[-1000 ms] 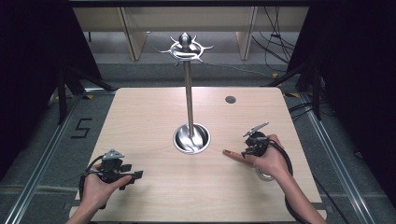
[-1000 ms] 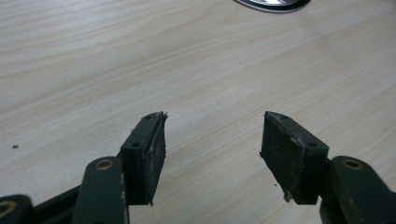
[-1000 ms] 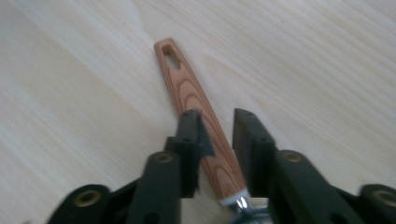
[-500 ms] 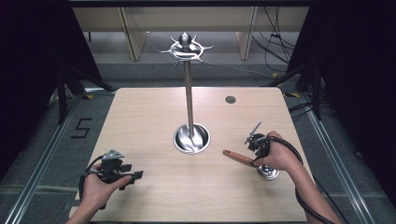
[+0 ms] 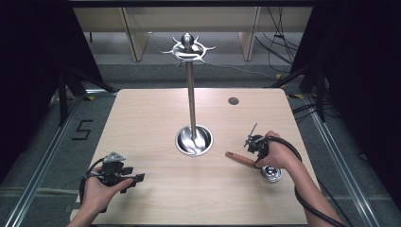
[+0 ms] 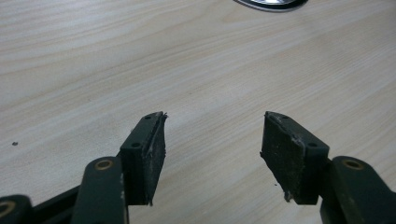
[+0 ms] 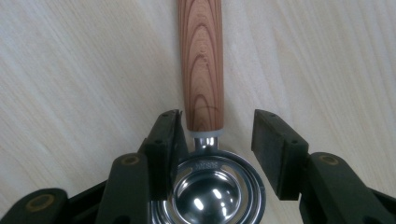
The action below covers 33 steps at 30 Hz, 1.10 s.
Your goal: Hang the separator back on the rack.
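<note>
We see the right gripper (image 5: 249, 147) held in the person's right hand (image 5: 276, 153) over the right part of the light wooden table (image 5: 151, 123). In the right gripper view its two black jaws stand apart, open, with nothing clamped between them. A small steel measuring scoop with a round polished bowl and a reddish wooden handle (image 7: 201, 140) lies on the table directly under this gripper (image 7: 217, 122). The steel neck where bowl meets handle sits between the two jaws, close against the left-hand jaw in that view and clear of the other. The handle runs straight ahead of the jaws; the bowl lies behind them, toward the hand. In the high view the handle tip projects ahead of the gripper and the bowl (image 5: 273, 173) shows just behind the hand.

The left gripper (image 5: 137, 178), held in the left hand (image 5: 101, 191), rests low at the near left part of the table. Its jaws (image 6: 212, 140) are spread wide over bare wood.

Ahead of both grippers stands a tall steel stand with a round dished base and a crown of hooks (image 5: 191, 94).
</note>
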Motion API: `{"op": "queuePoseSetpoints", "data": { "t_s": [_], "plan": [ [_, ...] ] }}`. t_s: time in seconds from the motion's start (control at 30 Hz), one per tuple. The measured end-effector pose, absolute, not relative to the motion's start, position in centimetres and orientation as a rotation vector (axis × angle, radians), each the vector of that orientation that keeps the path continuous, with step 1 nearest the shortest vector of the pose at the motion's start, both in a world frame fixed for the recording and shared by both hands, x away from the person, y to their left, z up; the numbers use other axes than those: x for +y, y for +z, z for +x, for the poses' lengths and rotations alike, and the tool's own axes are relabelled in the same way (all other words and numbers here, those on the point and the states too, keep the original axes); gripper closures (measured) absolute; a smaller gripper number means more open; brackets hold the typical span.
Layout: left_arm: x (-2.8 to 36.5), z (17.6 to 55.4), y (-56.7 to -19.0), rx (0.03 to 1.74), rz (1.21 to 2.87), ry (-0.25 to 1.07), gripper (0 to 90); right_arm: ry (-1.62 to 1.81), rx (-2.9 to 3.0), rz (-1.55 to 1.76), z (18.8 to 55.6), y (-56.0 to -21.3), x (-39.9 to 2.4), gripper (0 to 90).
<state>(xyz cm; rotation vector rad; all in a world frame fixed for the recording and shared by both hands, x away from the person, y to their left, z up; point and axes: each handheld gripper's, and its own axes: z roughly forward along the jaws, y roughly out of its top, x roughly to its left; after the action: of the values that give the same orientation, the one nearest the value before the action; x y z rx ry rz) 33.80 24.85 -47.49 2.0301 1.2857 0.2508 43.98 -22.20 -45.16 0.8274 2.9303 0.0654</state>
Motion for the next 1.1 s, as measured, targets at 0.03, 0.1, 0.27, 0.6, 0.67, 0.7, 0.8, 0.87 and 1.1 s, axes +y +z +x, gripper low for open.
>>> {"op": "queuePoseSetpoints", "data": {
  "t_s": [0.03,0.1,0.27,0.6,0.67,0.7,0.8,0.87,1.1],
  "plan": [
    [24.9,33.8,-47.5,1.285,2.031,0.253,39.2,0.070,2.938,0.780,44.2,-45.4,-22.2,52.7],
    [24.8,33.8,-47.5,1.297,2.036,0.250,39.1,0.052,2.943,0.833,44.0,-45.6,-21.8,52.7],
    [24.8,33.8,-47.5,1.293,2.037,0.252,39.1,0.040,2.950,0.801,44.3,-46.1,-21.7,54.3],
    [24.7,33.8,-47.5,1.294,2.041,0.246,39.1,0.019,2.968,0.792,44.5,-46.8,-21.6,60.4],
    [24.8,33.8,-47.5,1.290,2.049,0.250,39.1,0.008,2.974,0.780,44.6,-47.0,-21.5,62.4],
    [24.7,33.8,-47.5,1.289,2.049,0.250,39.1,0.008,2.973,0.786,44.6,-47.0,-21.5,63.8],
    [24.7,33.8,-47.5,1.288,2.049,0.250,39.1,0.023,2.977,0.770,44.6,-47.1,-21.4,67.5],
    [24.8,33.8,-47.6,1.281,2.045,0.246,39.0,0.017,2.979,0.773,44.6,-47.1,-21.3,68.8],
    [24.7,33.9,-47.6,1.285,2.042,0.241,39.0,0.026,2.970,0.754,44.4,-47.1,-21.4,69.0]
  ]
}}
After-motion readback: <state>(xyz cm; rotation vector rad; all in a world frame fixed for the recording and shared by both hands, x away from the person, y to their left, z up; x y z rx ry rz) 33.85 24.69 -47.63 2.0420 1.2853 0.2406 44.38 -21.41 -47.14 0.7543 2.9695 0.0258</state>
